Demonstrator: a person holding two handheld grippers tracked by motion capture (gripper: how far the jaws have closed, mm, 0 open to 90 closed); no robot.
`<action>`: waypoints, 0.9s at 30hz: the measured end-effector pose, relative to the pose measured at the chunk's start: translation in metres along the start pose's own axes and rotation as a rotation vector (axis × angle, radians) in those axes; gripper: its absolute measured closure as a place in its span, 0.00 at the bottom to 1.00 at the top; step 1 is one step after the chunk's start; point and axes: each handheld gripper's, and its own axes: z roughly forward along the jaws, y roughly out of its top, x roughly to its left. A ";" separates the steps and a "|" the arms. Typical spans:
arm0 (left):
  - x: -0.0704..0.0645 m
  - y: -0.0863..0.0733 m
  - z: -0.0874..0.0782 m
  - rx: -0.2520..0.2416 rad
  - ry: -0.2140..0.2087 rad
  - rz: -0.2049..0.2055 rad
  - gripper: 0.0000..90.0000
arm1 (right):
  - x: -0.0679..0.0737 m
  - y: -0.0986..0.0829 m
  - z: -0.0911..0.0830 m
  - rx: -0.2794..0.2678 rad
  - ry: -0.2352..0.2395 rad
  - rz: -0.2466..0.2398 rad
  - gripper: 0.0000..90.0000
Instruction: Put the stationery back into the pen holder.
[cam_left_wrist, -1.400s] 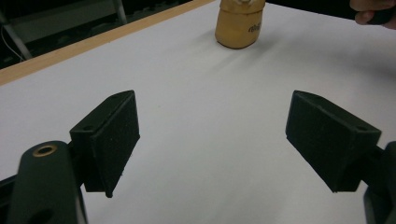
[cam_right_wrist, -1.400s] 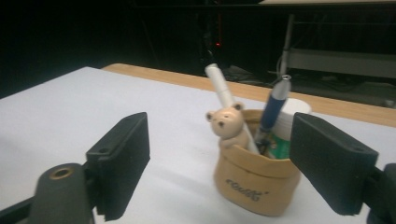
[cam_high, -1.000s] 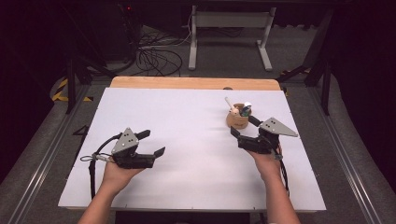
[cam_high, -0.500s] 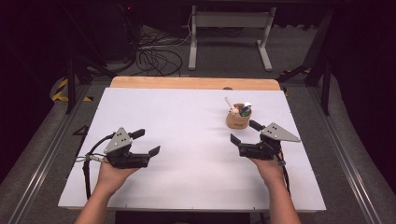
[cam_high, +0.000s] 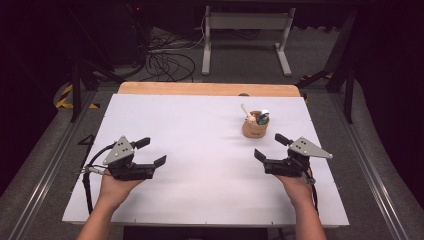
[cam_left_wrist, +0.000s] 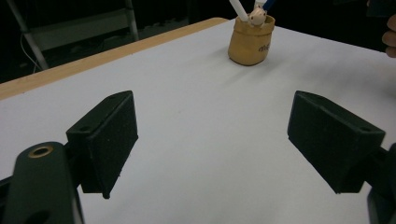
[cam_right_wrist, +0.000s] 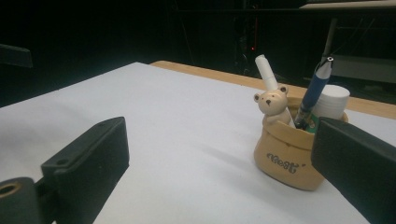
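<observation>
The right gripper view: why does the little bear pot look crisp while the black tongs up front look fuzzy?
In the right gripper view the pot is in focus and casts a soft shadow leftward; the tongs sit too close, so they blur. The high view is evenly lit on the table, dark around it.

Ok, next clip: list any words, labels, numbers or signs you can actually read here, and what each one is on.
Dark lettering on the front of the tan bear pot: a short word, too blurred to read with any certainty.
The same lettering on the pot in the left gripper view: cut off at the pot's edge and too small to read.
White capped container and blue pen in the pot: no readable text.
</observation>
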 end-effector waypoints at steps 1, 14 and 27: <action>0.000 0.000 0.000 -0.003 -0.002 -0.002 0.19 | 0.000 0.000 -0.001 -0.001 -0.001 0.001 0.05; 0.003 -0.001 -0.004 -0.016 0.003 -0.010 0.19 | -0.005 -0.003 -0.017 -0.016 -0.017 0.012 0.05; 0.006 -0.002 -0.010 -0.024 0.006 -0.028 0.19 | -0.008 -0.005 -0.023 -0.021 0.001 0.026 0.03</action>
